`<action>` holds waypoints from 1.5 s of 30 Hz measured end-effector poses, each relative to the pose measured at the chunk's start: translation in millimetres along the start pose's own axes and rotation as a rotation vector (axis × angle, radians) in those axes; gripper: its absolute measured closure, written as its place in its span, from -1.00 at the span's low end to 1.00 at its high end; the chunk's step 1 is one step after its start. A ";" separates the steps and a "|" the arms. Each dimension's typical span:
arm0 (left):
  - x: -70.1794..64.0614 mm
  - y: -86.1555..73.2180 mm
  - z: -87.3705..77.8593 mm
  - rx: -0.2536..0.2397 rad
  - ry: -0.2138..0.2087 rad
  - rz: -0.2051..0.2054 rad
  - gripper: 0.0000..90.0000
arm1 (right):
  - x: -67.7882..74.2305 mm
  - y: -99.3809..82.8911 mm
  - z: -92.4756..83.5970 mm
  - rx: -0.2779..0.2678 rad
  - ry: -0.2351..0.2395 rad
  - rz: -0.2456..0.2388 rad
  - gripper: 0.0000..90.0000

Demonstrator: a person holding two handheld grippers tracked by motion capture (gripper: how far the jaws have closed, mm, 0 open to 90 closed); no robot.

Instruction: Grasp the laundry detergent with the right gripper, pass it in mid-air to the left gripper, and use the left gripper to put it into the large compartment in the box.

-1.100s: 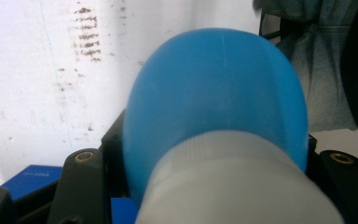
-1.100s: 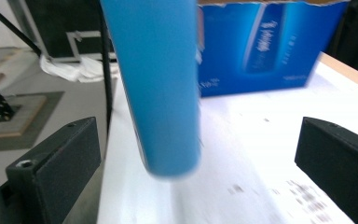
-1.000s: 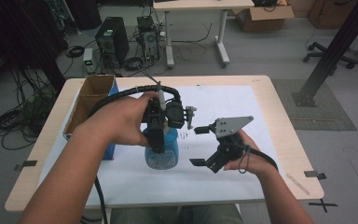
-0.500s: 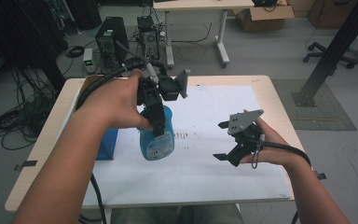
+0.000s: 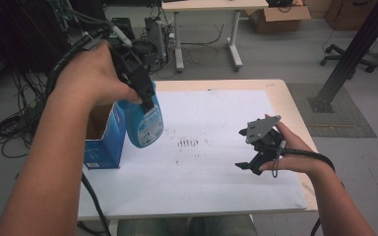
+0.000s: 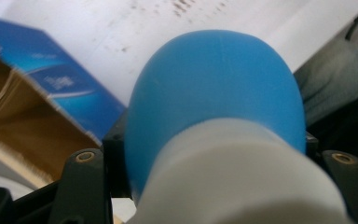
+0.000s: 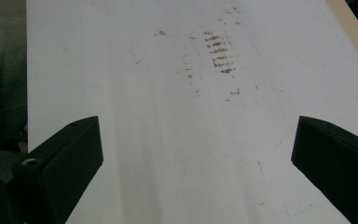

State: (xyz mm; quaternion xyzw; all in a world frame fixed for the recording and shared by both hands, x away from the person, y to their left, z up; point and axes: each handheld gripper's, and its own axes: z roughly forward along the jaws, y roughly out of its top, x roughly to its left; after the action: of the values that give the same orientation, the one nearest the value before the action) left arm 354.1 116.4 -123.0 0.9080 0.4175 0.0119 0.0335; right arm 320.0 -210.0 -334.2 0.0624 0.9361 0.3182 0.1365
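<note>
A blue spray bottle [image 5: 145,123] with a white label hangs tilted in the air above the white sheet, beside an open blue cardboard box [image 5: 103,140]. My left gripper [image 5: 140,93] is shut on its neck. In the left gripper view the bottle's rounded blue body [image 6: 214,93] and white collar [image 6: 242,177] sit between the black jaws, with the box [image 6: 37,116] below to the left. My right gripper [image 5: 242,149] rests low over the sheet at the right, open, nothing between its jaws. The right gripper view shows the gripper [image 7: 200,158] wide apart over bare paper.
A white sheet [image 5: 216,172] covers most of the wooden table [image 5: 295,113]. Small brown marks [image 5: 189,142] lie at its middle, and the marks [image 7: 219,51] sit ahead of the right jaws. Desks, cables and a cardboard box stand on the floor beyond.
The left hand has lifted the bottle off the sheet and carried it up and left toward the blue box. The right hand drifted right early on, then stayed put.
</note>
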 end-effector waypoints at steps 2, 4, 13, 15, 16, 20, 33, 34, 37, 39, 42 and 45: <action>8.3 -3.7 -7.3 -0.002 -0.001 -0.077 -0.14 | -0.5 -0.2 0.1 0.001 -0.004 -0.004 -0.96; 15.5 -7.0 -13.4 -0.006 -0.001 -0.123 -0.14 | -1.1 -0.1 -0.1 0.008 -0.005 -0.007 -0.96; 54.1 -20.3 -29.8 -0.033 0.019 -0.381 -0.14 | -2.5 1.4 0.0 0.009 -0.005 -0.011 -0.95; 63.5 -23.3 -30.7 -0.031 0.017 -0.422 -0.14 | -3.0 1.1 -0.5 0.013 -0.004 -0.012 -0.95; 63.5 -23.3 -30.7 -0.031 0.017 -0.422 -0.14 | -3.0 1.1 -0.5 0.013 -0.004 -0.012 -0.95; 80.5 -29.5 -31.5 -0.034 0.015 -0.509 -0.14 | -5.5 0.0 -0.7 0.020 -0.006 -0.009 -0.95; 130.0 -51.4 -33.2 -0.019 0.043 -0.711 -0.14 | -16.8 -1.1 2.0 0.080 -0.009 -0.027 -0.95; 132.5 -52.3 -32.5 -0.021 0.043 -0.721 -0.14 | -17.5 -1.2 2.4 0.078 -0.009 -0.026 -0.95; 139.3 -54.9 -30.4 -0.024 0.040 -0.745 -0.14 | -19.6 -1.5 3.6 0.086 -0.007 -0.025 -0.95; 143.3 -56.6 -28.4 -0.029 0.034 -0.758 -0.14 | -20.6 -1.8 4.6 0.090 -0.006 -0.023 -0.95; 146.6 -57.9 -26.4 -0.033 0.028 -0.766 -0.14 | -21.3 -2.0 5.1 0.090 -0.006 -0.023 -0.95; 150.5 -59.1 -22.0 -0.035 0.027 -0.772 -0.14 | -21.6 -2.6 6.2 0.087 -0.004 -0.018 -0.95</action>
State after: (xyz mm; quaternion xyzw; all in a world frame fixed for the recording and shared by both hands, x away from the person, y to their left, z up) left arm 406.2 270.1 -106.2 0.6829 0.7289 0.0176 0.0452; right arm 342.4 -212.8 -335.8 0.0608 0.9492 0.2759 0.1385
